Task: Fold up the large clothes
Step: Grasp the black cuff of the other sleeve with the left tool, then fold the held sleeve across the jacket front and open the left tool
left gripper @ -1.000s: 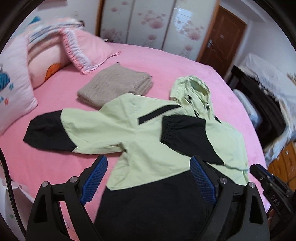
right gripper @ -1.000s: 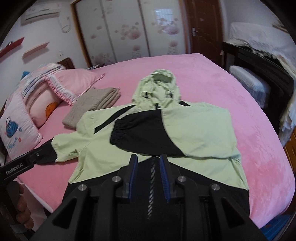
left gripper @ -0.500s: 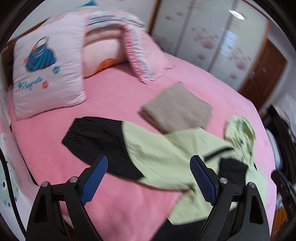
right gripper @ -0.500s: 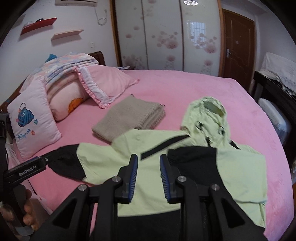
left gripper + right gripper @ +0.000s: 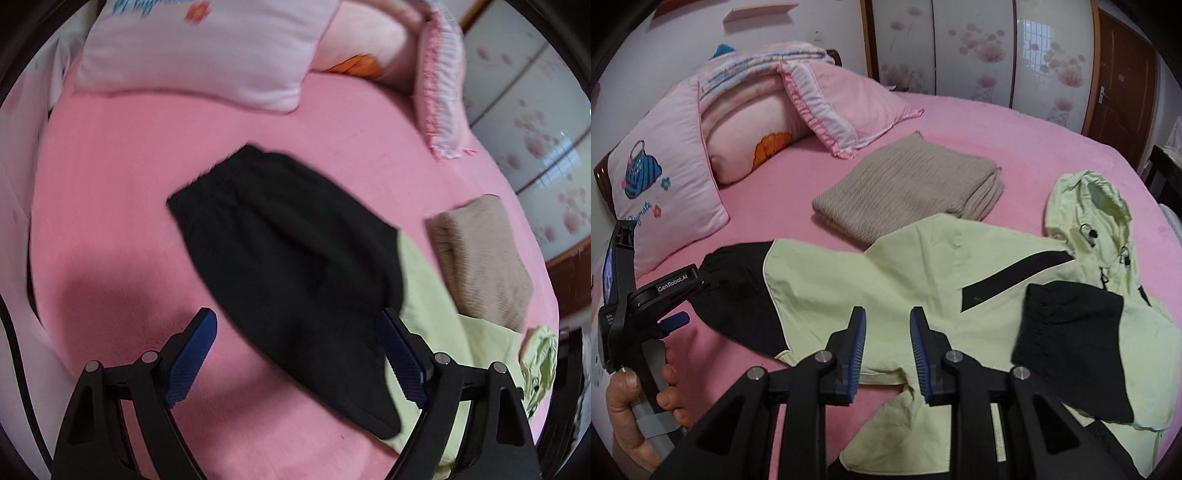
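Left gripper (image 5: 295, 354) jaws released, closing slightly, over outstretched black sleeve (image 5: 280, 258); right gripper (image 5: 888, 347) narrowly parted, empty. Next: grasp cuff, fold onto jacket (image 5: 905, 273).

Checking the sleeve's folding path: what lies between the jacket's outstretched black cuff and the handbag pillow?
Only bare pink bedsheet lies between the black cuff and the handbag pillow, clearest in the right wrist view.

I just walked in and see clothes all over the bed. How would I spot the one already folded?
Start at the pink bed and find the frilled pink pillow. Just beside its corner lies the beige knit sweater, a neat flat stack, unlike the green and black hooded jacket spread open next to it.
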The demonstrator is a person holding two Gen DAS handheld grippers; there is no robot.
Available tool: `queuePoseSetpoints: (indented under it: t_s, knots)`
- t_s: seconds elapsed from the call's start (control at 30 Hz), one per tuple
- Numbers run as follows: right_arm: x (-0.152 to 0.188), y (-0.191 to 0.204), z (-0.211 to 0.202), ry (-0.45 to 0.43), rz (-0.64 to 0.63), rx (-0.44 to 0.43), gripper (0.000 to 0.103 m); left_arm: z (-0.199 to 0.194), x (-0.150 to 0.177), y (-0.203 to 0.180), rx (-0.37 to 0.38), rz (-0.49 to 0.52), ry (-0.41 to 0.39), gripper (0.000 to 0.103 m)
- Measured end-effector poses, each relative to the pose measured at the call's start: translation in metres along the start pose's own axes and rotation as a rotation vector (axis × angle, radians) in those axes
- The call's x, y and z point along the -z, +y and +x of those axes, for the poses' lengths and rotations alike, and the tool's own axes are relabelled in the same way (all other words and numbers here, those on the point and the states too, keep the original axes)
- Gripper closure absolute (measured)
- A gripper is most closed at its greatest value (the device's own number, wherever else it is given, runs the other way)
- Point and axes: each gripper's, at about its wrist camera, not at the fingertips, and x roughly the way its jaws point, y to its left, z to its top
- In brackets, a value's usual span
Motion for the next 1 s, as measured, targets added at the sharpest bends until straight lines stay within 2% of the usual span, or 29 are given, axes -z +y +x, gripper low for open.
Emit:
queuePoseSetpoints:
  t_s: [0.13, 0.4, 0.43, 0.47, 0.5, 0.6, 0.67, 0.77, 0.87, 1.0]
  knots:
    - [0.010, 0.003, 0.018, 0.030, -0.019, 0.005, 0.079, 0.028, 0.004, 0.015, 0.001, -0.065, 0.059, 0.016]
    - [0.027, -0.008, 0.037, 0.093, 0.028, -0.018, 0.079, 0.047, 0.006, 0.013, 0.013, -0.089, 0.053, 0.018]
    - [0.029, -0.011, 0.038, 0.100, 0.039, -0.023, 0.079, 0.047, 0.005, 0.012, 0.016, -0.090, 0.038, 0.048]
    - [0.031, -0.015, 0.040, 0.110, 0.052, -0.029, 0.079, 0.048, 0.003, 0.010, 0.013, -0.082, 0.017, 0.095]
    - [0.032, -0.017, 0.041, 0.115, 0.060, -0.031, 0.079, 0.050, 0.000, 0.008, 0.027, -0.082, 0.024, 0.099]
    - [0.036, -0.026, 0.039, 0.121, 0.082, -0.030, 0.079, 0.047, -0.008, 0.008, 0.081, -0.142, 0.023, 0.100]
    - [0.039, -0.033, 0.034, 0.115, 0.098, -0.033, 0.079, 0.034, -0.010, -0.001, 0.083, -0.130, -0.019, 0.100]
    - [0.041, -0.043, 0.024, 0.091, 0.109, -0.025, 0.079, -0.004, -0.008, -0.031, 0.092, -0.038, -0.137, 0.100]
    - [0.044, -0.059, 0.009, 0.059, 0.126, 0.001, 0.079, -0.051, 0.005, -0.084, 0.180, 0.099, -0.240, 0.100]
    - [0.048, -0.099, -0.017, 0.010, 0.192, 0.049, 0.079, -0.094, 0.039, -0.156, 0.330, 0.279, -0.263, 0.100]
